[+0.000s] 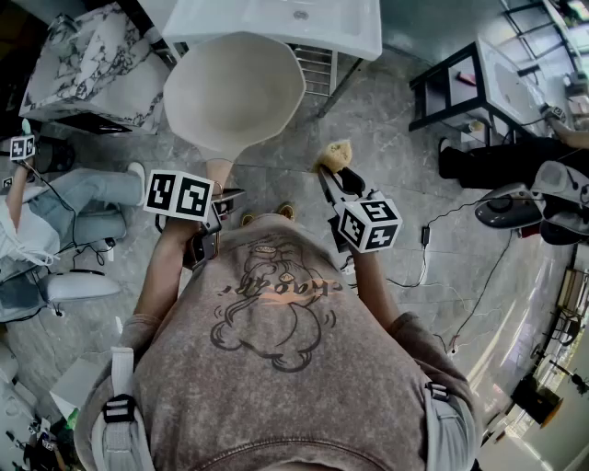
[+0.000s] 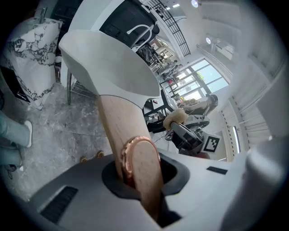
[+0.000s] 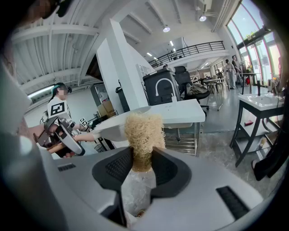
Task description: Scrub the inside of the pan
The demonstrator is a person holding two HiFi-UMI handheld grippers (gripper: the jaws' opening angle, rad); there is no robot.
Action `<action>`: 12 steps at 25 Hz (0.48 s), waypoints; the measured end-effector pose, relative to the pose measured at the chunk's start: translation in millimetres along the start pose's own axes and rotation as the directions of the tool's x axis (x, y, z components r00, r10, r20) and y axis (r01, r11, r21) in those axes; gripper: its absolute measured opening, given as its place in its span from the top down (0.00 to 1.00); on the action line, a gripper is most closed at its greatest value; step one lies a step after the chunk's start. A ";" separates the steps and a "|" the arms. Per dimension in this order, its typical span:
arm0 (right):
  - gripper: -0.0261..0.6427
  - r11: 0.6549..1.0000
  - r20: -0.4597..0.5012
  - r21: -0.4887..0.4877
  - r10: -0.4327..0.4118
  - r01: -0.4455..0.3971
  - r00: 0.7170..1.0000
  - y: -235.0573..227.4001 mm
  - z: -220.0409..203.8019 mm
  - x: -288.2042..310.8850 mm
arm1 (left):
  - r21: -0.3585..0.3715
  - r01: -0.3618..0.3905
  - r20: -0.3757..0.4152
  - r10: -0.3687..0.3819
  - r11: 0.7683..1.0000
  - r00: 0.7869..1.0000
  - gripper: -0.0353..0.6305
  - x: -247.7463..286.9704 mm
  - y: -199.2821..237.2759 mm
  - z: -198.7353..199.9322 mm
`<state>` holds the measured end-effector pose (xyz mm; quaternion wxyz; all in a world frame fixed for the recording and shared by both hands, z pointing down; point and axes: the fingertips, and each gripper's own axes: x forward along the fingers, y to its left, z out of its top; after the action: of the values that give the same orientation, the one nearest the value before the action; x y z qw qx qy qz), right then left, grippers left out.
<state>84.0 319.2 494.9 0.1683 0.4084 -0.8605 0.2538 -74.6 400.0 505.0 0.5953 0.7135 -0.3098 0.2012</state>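
Where the head view looks down over the person's printed shirt, the pan point(image 1: 235, 92) occupies the upper centre of the frame: cream-white, deep-sided, held in the air above the grey tiled floor point(image 1: 386, 120), pale interior turned up to the camera. Wooden handle point(image 1: 218, 170): runs from the pan's lower edge down the frame into the left gripper point(image 1: 221, 198). In the left gripper view the fingers are clamped on the handle's end, which carries a copper-coloured metal ring point(image 2: 128, 155), and the handle rises from them to the pan in the upper left of the frame. Right gripper point(image 1: 336, 179): just right of centre, fingers closed narrowly on a straw-coloured loofah scrubber point(image 1: 335, 154), whose frayed top stands above the fingers in the right gripper view. Scrubber position: lower right of the pan's rim, near it but apart from it, outside the bowl. Each gripper bears a black-and-white marker cube point(image 1: 178, 195). Surroundings: white sink unit point(image 1: 276, 23) along the top edge, directly beyond the pan; marbled worktop point(image 1: 87, 64) at upper left; black-framed stand point(image 1: 460, 83) at upper right; a second person point(image 3: 58, 106) at the left of the right gripper view.
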 end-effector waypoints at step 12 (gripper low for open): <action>0.75 0.999 0.019 -0.032 0.043 -0.042 0.999 -28.7 2.9 -4.3 | -0.004 -0.014 0.061 0.014 1.000 0.998 0.88 26.2 -14.8 6.4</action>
<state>109.0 304.8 499.1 0.1607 0.3897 -0.8745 0.2398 -45.9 390.0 510.1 0.5853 0.7162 -0.3333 0.1828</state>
